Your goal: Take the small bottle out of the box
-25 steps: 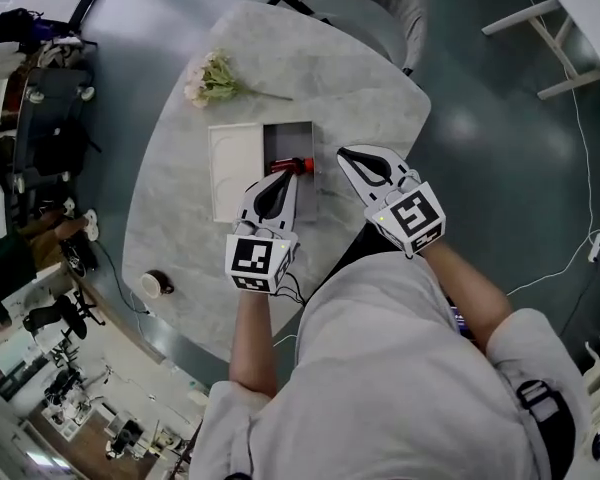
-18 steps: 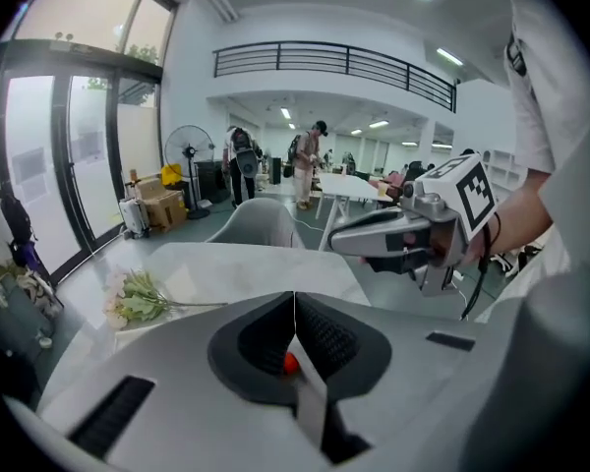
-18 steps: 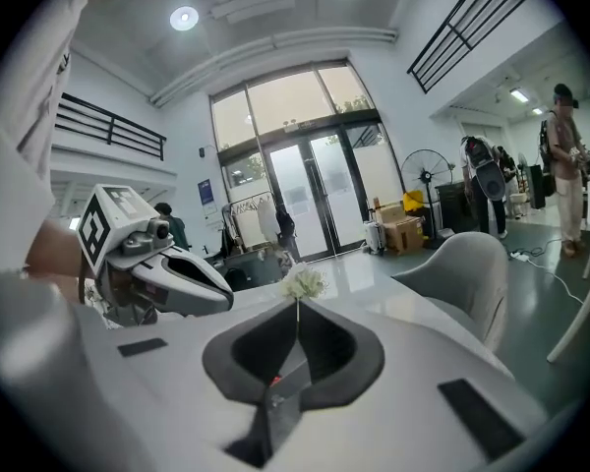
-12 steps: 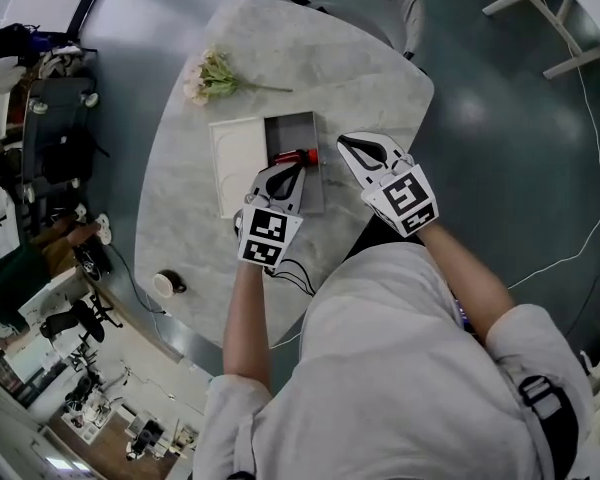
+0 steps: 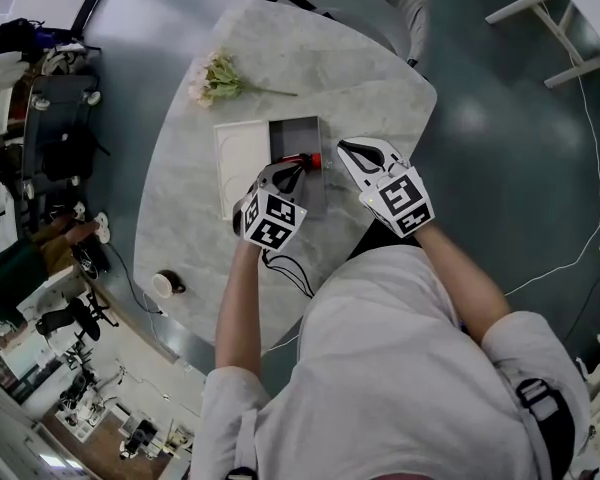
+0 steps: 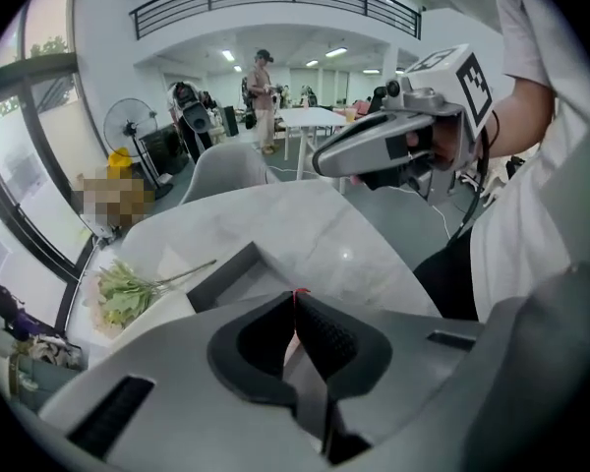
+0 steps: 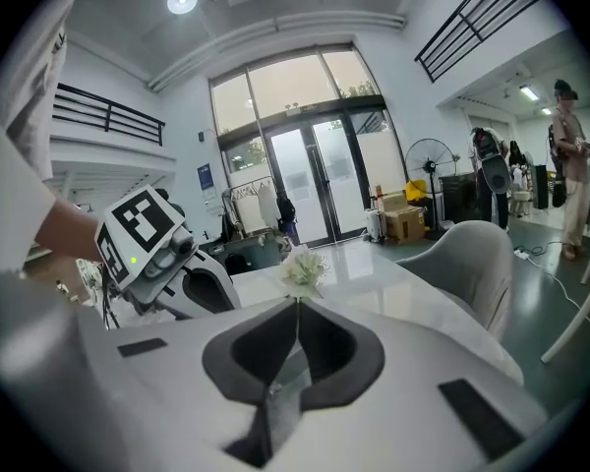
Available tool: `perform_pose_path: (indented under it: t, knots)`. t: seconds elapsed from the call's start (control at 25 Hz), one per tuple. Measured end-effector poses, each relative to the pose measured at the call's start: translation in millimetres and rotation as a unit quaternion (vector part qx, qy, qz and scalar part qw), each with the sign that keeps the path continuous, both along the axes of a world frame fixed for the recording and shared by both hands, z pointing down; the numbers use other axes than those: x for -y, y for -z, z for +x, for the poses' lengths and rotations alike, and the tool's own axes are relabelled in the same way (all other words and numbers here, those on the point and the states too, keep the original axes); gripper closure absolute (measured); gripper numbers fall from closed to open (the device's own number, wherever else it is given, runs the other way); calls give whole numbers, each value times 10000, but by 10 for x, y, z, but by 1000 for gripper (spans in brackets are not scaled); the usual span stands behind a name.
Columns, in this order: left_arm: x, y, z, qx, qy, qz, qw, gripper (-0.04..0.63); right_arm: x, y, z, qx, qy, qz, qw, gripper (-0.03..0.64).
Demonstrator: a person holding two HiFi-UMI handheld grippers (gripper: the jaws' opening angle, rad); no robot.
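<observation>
An open grey box (image 5: pixel 295 133) lies on the marble table (image 5: pixel 200 228), its white lid (image 5: pixel 240 153) beside it on the left. My left gripper (image 5: pixel 294 166) reaches into the box from the near side and is shut on the small bottle (image 5: pixel 308 158), whose red end pokes out over the box's right wall. In the left gripper view only a red sliver of the bottle (image 6: pixel 297 292) shows at the tips of the closed left gripper (image 6: pixel 295 297). My right gripper (image 5: pixel 346 147) hovers just right of the box, shut and empty; it also shows as the right gripper (image 7: pixel 297 301) and the right gripper (image 6: pixel 320 162).
A small bunch of pale flowers (image 5: pixel 215 78) lies beyond the box. A grey chair (image 5: pixel 370 8) stands at the table's far side. A small round cup (image 5: pixel 160 284) sits near the table's left edge. A black cable (image 5: pixel 285 268) trails from the left gripper.
My left gripper has turned and shifted slightly right with the bottle; the red end has gone from inside the box to over its right wall. The right gripper has barely moved.
</observation>
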State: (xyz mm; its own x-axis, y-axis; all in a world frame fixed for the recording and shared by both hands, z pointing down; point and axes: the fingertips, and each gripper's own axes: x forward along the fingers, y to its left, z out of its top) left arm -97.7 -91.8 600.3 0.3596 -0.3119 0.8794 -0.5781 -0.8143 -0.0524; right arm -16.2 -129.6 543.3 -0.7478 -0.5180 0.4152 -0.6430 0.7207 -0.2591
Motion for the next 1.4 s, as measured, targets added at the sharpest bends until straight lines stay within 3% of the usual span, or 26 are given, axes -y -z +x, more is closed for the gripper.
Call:
perform_pose_path:
  t: [0.28, 0.48, 0.6, 0.64, 0.68, 0.76, 0.96, 1.12, 1.4]
  knots:
    - [-15, -147, -15, 686, -788, 106, 9945, 571, -15, 29, -69, 48, 117, -67, 9999, 589]
    - [-10, -296, -66, 1187, -1370, 59, 9834, 570, 51, 40, -67, -9, 260, -43, 9997, 591]
    - [-48, -401, -50, 1279, -1663, -59, 9777, 565, 111, 51, -58, -8, 345, -24, 9994, 591]
    - [-67, -444, -54, 1319, -1750, -146, 9756, 520, 128, 48, -66, -9, 382, -21, 9993, 590]
    - [-88, -489, -67, 1398, -1852, -233, 9724, 433, 143, 47, -79, -8, 422, -18, 9991, 590]
    - [-102, -563, -97, 1601, -2020, -307, 9657, 420, 166, 52, -100, 3, 486, -9, 9988, 589]
    - [-68, -705, -209, 2017, -2041, -281, 9575, 403, 154, 50, -155, 26, 596, -21, 9982, 589]
    - [-37, -791, -203, 2060, -1944, -344, 9584, 399, 129, 38, -163, 24, 727, -33, 9973, 591]
    - [-41, -861, -170, 2249, -1984, -482, 9527, 379, 108, 52, -171, 2, 951, -47, 9955, 589]
